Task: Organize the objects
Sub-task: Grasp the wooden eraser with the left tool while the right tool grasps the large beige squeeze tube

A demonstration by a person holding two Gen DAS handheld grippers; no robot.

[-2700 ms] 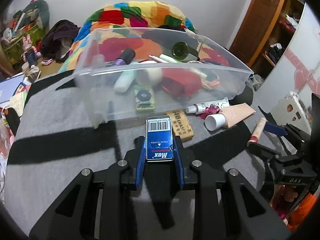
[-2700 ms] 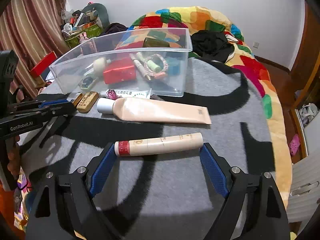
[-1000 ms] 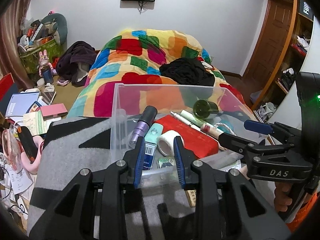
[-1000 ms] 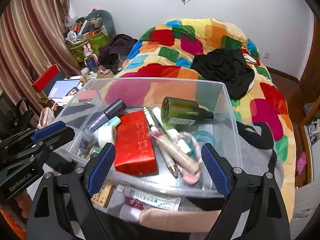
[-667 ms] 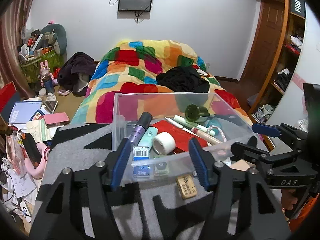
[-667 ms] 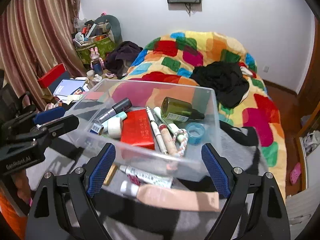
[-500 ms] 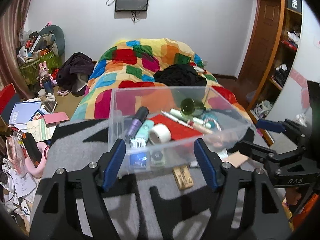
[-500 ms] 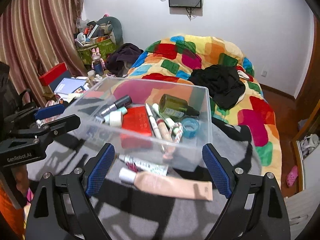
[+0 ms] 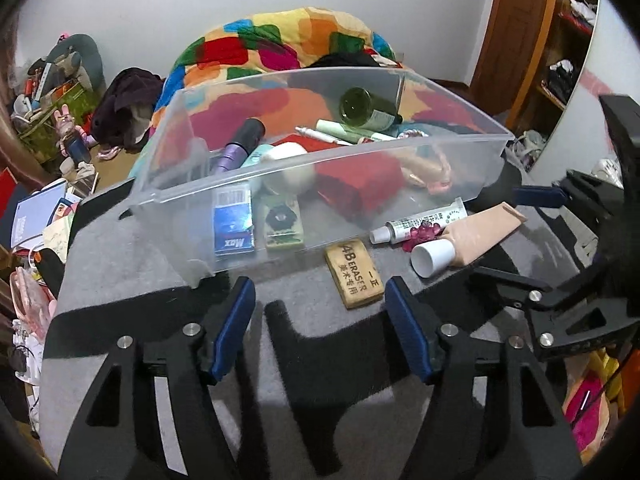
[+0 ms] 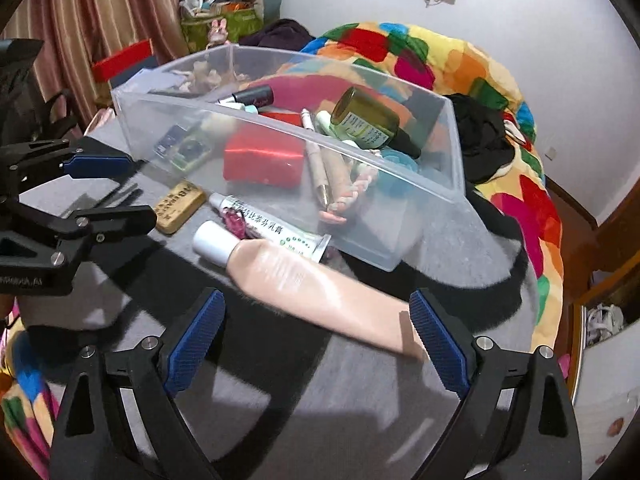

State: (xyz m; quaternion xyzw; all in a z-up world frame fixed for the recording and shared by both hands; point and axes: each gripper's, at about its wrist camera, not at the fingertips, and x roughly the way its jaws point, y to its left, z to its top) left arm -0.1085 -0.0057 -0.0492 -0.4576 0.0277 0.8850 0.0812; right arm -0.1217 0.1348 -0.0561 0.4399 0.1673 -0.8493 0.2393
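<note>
Fingers of both grippers, left and right, stand apart and empty, between picks: next, probably, left closes on the eraser, right on the tube, both lying just outside the bin.

Blue Max box now inside clear bin, left hand-held gripper emptied and spread, cream stick also binned

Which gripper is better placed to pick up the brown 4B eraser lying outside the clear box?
Left. The left gripper is open with the brown rectangular eraser just ahead, between its fingers. The right gripper faces the beige tube instead.
</note>
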